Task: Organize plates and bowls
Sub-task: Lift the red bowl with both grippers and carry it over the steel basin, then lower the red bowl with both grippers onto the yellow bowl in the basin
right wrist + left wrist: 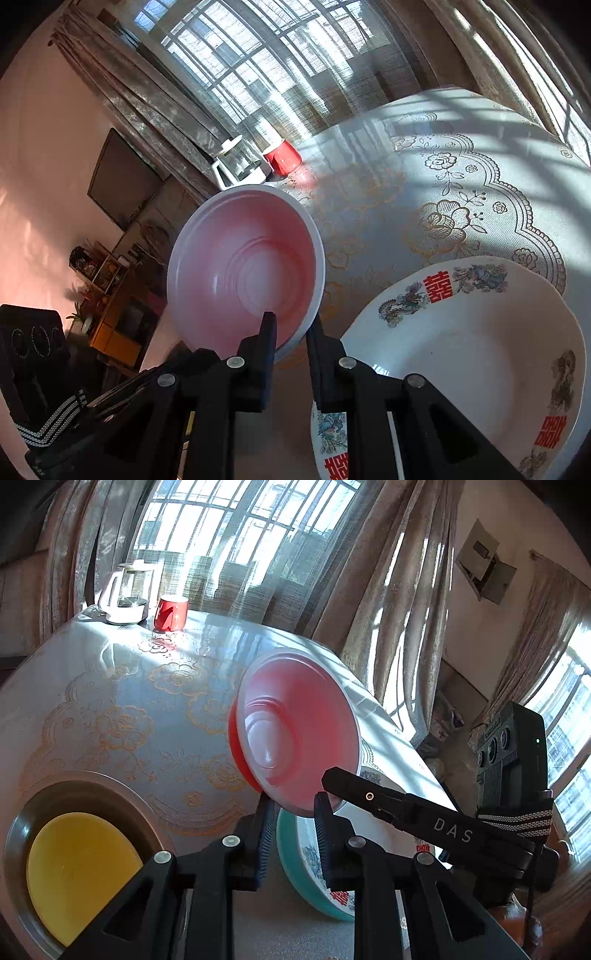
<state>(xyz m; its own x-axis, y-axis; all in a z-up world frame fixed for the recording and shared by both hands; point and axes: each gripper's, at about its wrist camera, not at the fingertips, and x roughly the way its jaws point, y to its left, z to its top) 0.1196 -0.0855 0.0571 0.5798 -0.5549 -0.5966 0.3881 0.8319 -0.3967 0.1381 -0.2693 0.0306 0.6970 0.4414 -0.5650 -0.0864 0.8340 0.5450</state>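
Bowls first: a pink bowl (299, 727) hangs tilted in the air above the desk (122, 701), held from both sides. My left claw (291, 812) is clamped on its lower rim, and my right claw (290, 332) is clamped on the rim too, one finger (267, 332) inside the bowl and the other outside.

Going left to right from the left claw: a steel dish (22, 834) with a yellow plate (81, 871) in it sits low to the left, the pink bowl rides straight ahead, and a teal-backed bowl (291, 856) with red characters lies just below and right, beneath the raised one. A glass kettle (125, 594) and red mug (171, 613) stand far ahead, well apart.

The risk I judge: two claws on one thin rim. If my hands drift apart or twist unevenly, the bowl could pop free and drop onto the printed bowl below, chipping either.

Room is generous ahead over the flowered cloth; the desk edge falls away close on the right, so I would keep inboard.
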